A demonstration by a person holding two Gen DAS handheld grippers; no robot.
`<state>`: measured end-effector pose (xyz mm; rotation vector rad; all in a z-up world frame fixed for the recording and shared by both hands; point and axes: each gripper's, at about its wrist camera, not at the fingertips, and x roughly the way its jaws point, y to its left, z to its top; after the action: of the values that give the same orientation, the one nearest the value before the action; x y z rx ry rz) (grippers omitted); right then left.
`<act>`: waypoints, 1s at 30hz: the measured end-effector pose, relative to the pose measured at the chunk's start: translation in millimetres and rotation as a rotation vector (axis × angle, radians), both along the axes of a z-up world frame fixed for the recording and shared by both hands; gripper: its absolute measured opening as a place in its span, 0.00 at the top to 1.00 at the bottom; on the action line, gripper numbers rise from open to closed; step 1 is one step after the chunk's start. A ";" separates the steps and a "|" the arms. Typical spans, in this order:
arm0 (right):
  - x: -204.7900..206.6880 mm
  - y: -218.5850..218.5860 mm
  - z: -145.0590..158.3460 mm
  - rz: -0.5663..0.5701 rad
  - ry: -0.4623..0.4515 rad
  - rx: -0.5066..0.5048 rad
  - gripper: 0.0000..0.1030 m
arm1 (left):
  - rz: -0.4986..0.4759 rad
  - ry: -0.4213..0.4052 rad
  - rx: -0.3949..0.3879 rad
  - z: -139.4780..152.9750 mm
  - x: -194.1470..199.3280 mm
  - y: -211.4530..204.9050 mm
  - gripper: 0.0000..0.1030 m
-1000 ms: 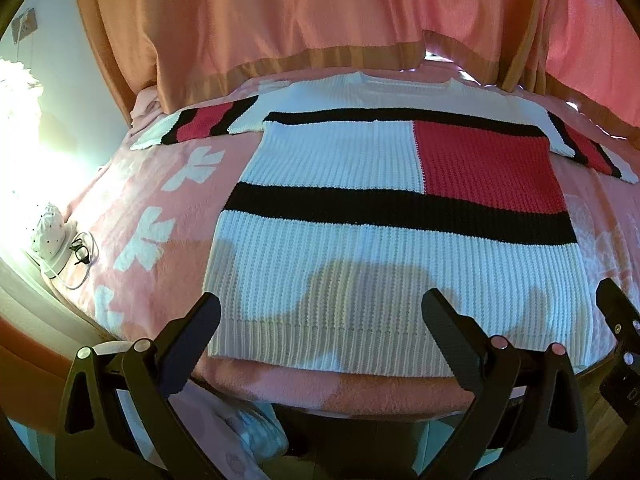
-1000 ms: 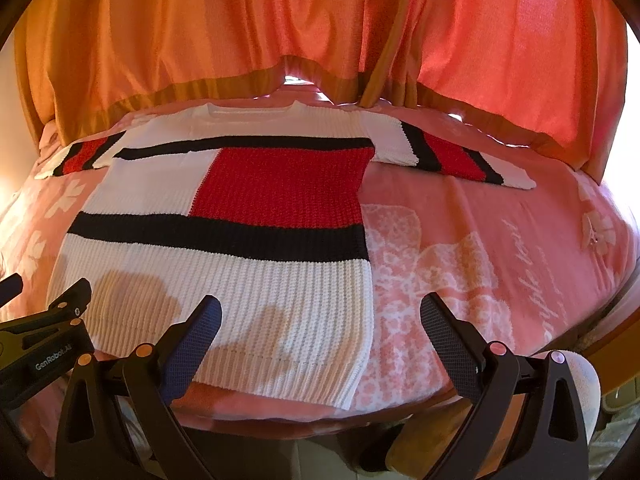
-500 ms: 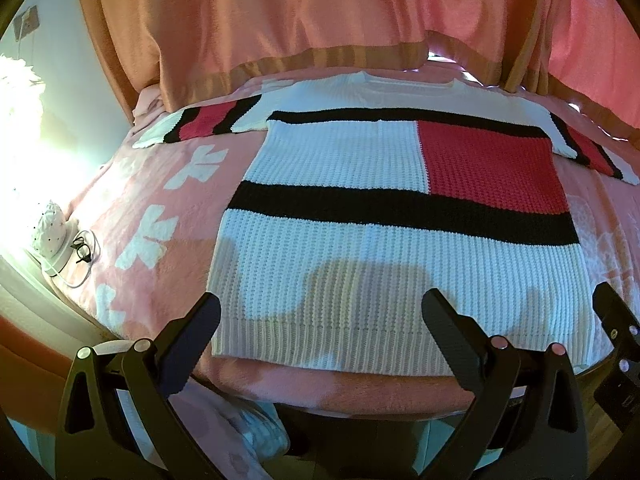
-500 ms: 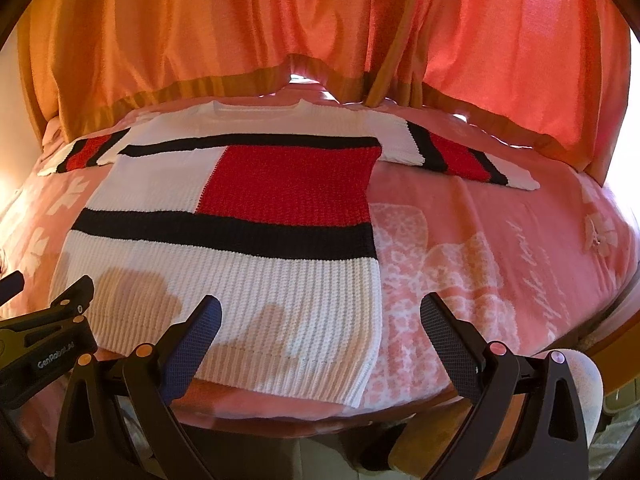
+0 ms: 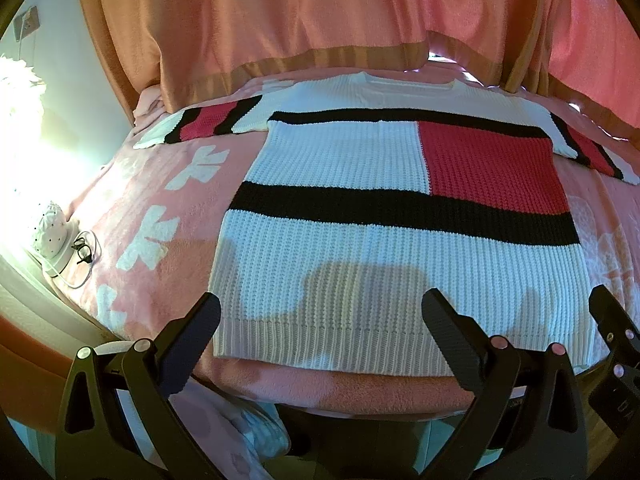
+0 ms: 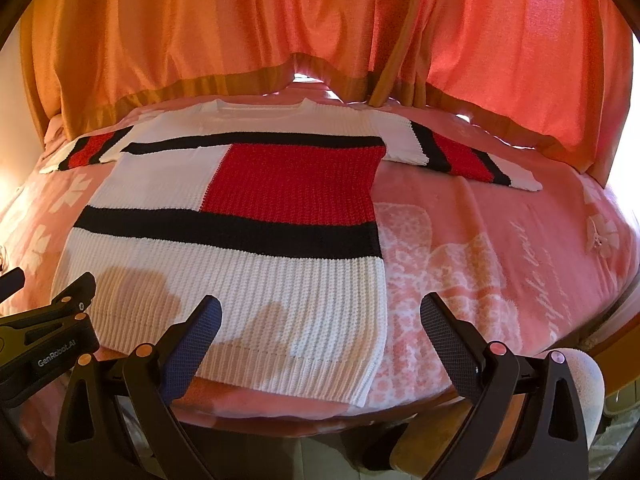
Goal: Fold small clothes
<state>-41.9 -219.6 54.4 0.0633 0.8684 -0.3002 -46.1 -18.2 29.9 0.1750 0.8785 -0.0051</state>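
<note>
- The bed carries the sweater, spread flat with sleeves out, unfolded.
- Over the last second both views creep slightly closer to the hem.
- Left gripper and right gripper hover spread wide, empty; folding hasn't begun.

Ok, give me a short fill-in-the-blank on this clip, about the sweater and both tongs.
1. The sweater lies ____ on the pink blanket, sleeves spread out.
2. Both the left tongs and the right tongs are ____, holding nothing.
3. The sweater's square block is ____.
4. Behind the bed hangs an orange ____.

Missing words: flat; open; red; curtain
</note>
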 end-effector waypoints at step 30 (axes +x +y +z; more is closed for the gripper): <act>99.9 -233.1 6.0 -0.193 -0.081 0.114 0.05 | 0.001 -0.047 -0.049 7.4 93.8 -33.4 0.05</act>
<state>58.0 -452.7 60.4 0.2649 0.7996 -0.4254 47.7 -51.5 37.4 0.1278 0.8312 -0.0213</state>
